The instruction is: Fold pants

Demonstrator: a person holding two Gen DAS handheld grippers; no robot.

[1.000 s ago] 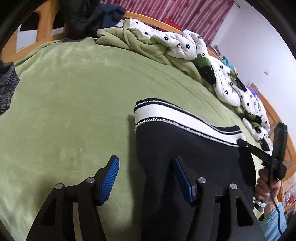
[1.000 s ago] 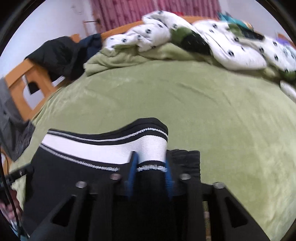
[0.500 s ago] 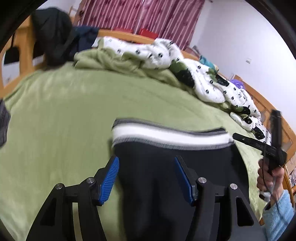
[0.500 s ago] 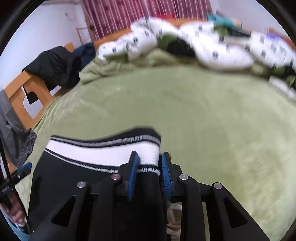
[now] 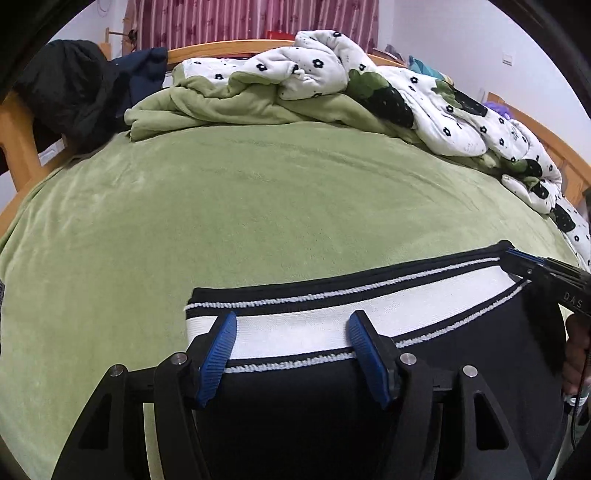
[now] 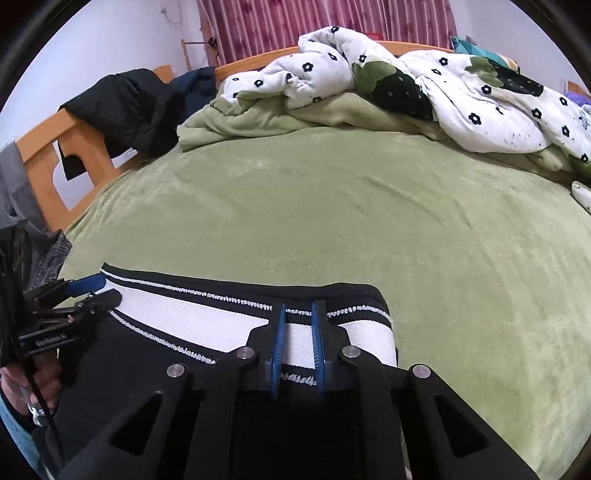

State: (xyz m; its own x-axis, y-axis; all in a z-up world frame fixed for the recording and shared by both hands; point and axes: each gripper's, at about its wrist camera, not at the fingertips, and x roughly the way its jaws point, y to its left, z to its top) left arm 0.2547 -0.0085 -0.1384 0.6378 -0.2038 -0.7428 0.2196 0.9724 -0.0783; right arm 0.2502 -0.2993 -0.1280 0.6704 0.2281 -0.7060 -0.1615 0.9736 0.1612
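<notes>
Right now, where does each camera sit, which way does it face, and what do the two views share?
Left wrist: on the left gripper, looking down across the bed at the waistband; jaws opening, astride it.
Right wrist: on the right gripper, facing likewise; jaws closing on the waistband's right end; the left hand shows.
Shared: pants, floral quilt, curtain.

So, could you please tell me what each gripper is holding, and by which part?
The right gripper, closing, pinches the black pants by their white striped waistband. The left gripper, opening, straddles it ungripped.
</notes>
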